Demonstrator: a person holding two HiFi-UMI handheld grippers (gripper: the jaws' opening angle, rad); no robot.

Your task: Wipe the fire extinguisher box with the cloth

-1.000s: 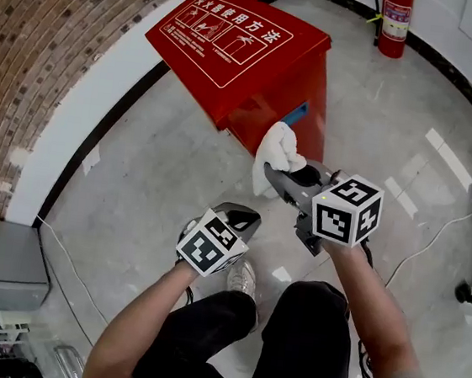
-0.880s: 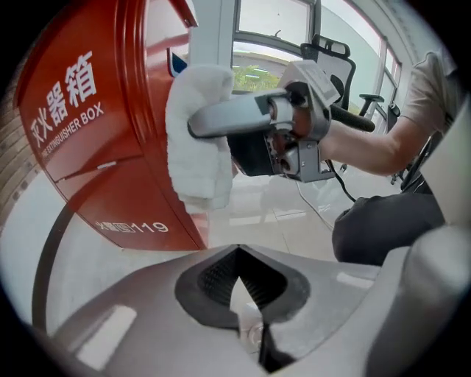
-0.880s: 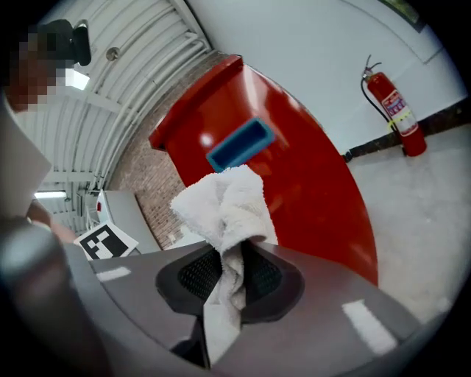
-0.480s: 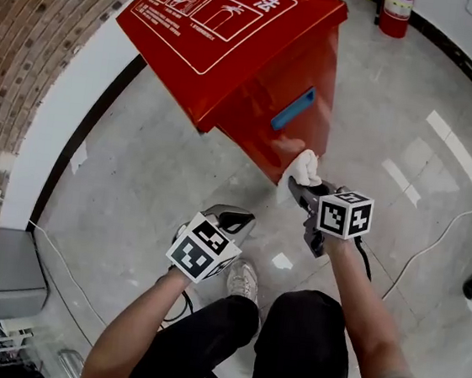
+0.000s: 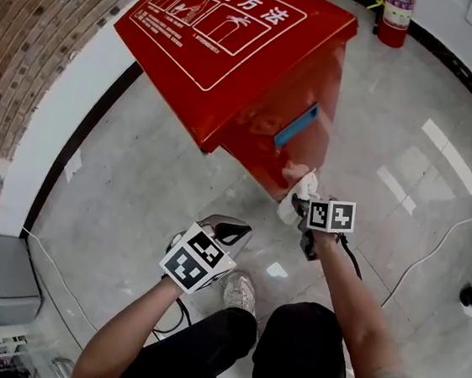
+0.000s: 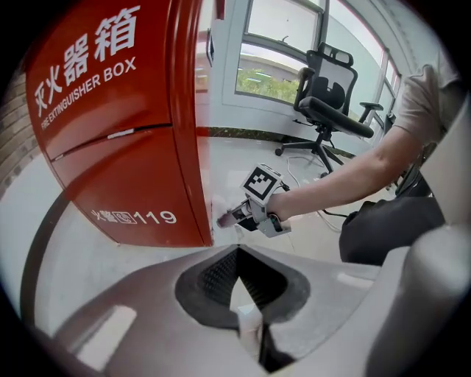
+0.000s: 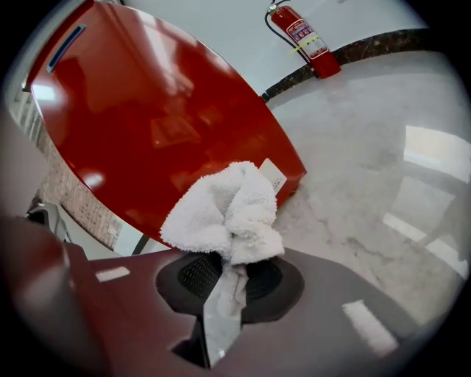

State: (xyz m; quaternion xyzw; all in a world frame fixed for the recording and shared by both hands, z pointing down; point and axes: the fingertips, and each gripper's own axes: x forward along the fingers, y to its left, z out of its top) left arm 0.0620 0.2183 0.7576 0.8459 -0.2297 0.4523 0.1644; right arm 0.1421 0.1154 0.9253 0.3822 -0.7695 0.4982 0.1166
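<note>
Right gripper [image 7: 221, 294] is clenched on the white cloth [image 7: 227, 212], whose wad appears to touch the red box [image 5: 233, 65] low on its side. Left gripper [image 6: 241, 318] is closed, empty and held back. Best approach is probably firm, overlapping strokes with only the cloth touching the paint.

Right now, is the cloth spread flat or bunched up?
Bunched up: the cloth bulges in folds from the shut right claw.

Office building interior; mesh office chair [image 6: 329, 103] by large windows [image 6: 280, 44]; polished stone floor [image 5: 161, 175]; fire extinguisher [image 5: 397, 16] against wall.
</note>
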